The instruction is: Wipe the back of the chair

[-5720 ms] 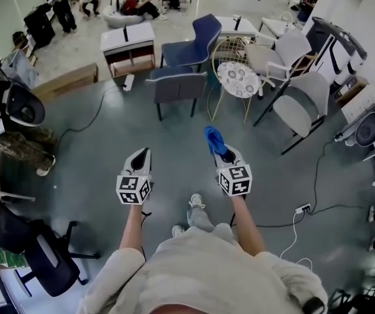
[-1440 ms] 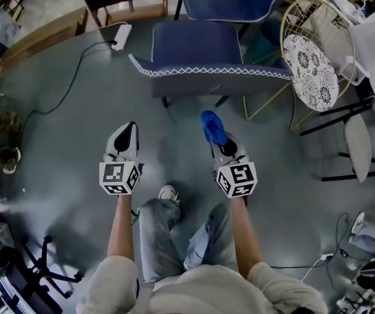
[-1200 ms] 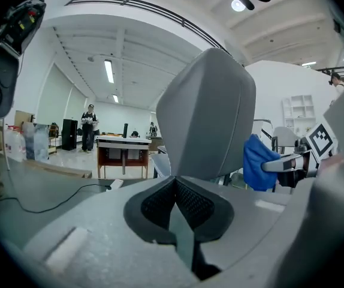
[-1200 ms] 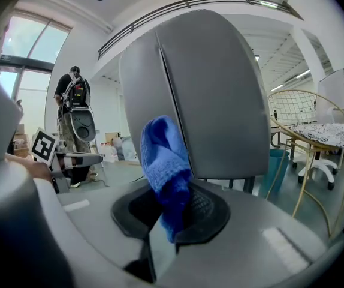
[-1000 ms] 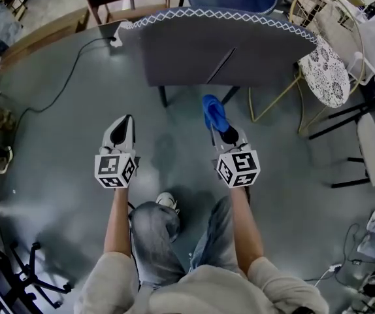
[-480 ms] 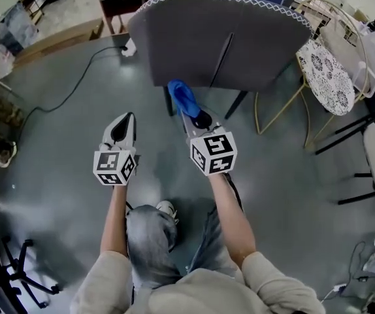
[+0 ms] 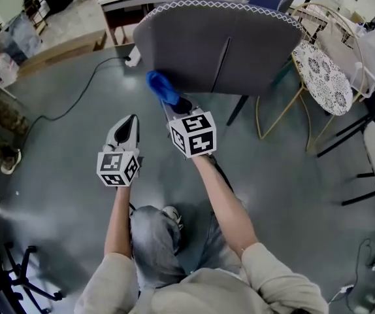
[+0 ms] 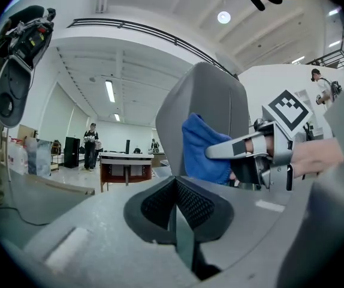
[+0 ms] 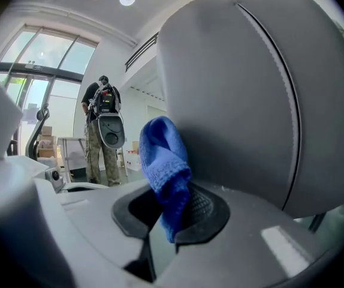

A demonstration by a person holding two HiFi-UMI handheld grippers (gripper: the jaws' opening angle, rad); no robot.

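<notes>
In right tongs [image 9: 167,216], cloth [image 9: 163,158] beside chair [image 9: 250,101]

Grey floor [image 7: 292,175] bears the grey chair [image 7: 194,44] and a black cable [image 7: 76,103]

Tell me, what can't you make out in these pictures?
- Chair seat: head view, hidden behind the grey chair back.
- Whether the blue cloth touches that back: right gripper view, the cloth's own fold covers the contact spot.
- Distant people: left gripper view, too small for detail.
</notes>
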